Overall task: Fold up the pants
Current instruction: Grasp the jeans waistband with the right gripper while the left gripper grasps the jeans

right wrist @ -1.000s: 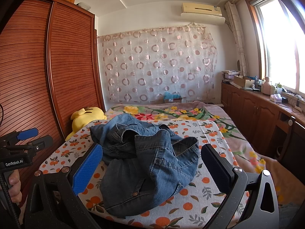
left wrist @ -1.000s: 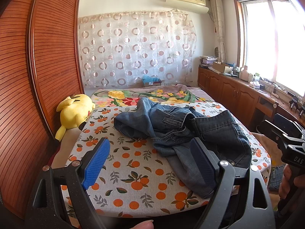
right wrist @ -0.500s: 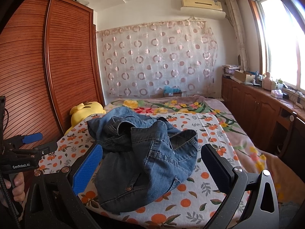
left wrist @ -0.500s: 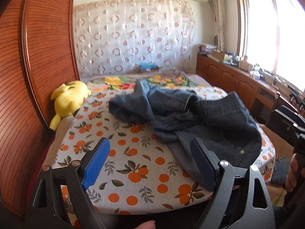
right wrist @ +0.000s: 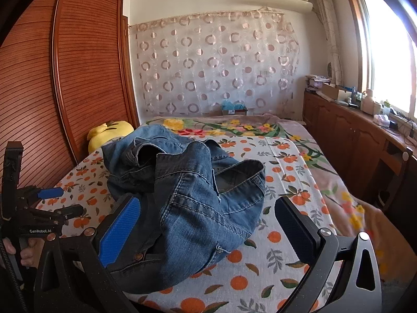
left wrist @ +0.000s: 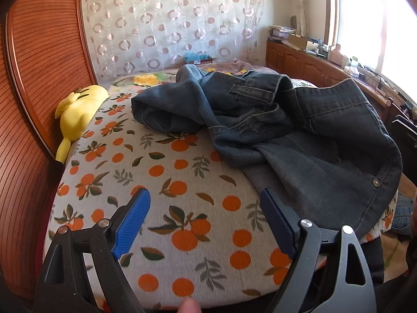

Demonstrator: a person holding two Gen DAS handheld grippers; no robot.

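A crumpled pair of blue denim pants [left wrist: 299,135] lies in a heap on the bed [left wrist: 156,182], which has an orange-print cover. The waistband with its metal button [left wrist: 375,181] hangs toward the near right edge. My left gripper [left wrist: 206,224] is open, low over the bare cover, its right finger just short of the pants' near hem. In the right wrist view the pants [right wrist: 192,203] fill the middle, and my right gripper [right wrist: 206,229] is open with the heap's near edge lying between its fingers. The left gripper [right wrist: 49,203] shows there at the far left, held in a hand.
A yellow plush toy [left wrist: 78,109] lies at the bed's left edge against the wooden wardrobe [right wrist: 65,83]. A floral blanket [right wrist: 234,127] covers the far end of the bed. Wooden cabinets [right wrist: 351,135] with clutter run along the right under the window.
Both grippers have moved forward and down toward the bed. The pants now loom much larger in both views. The heap itself has not moved.
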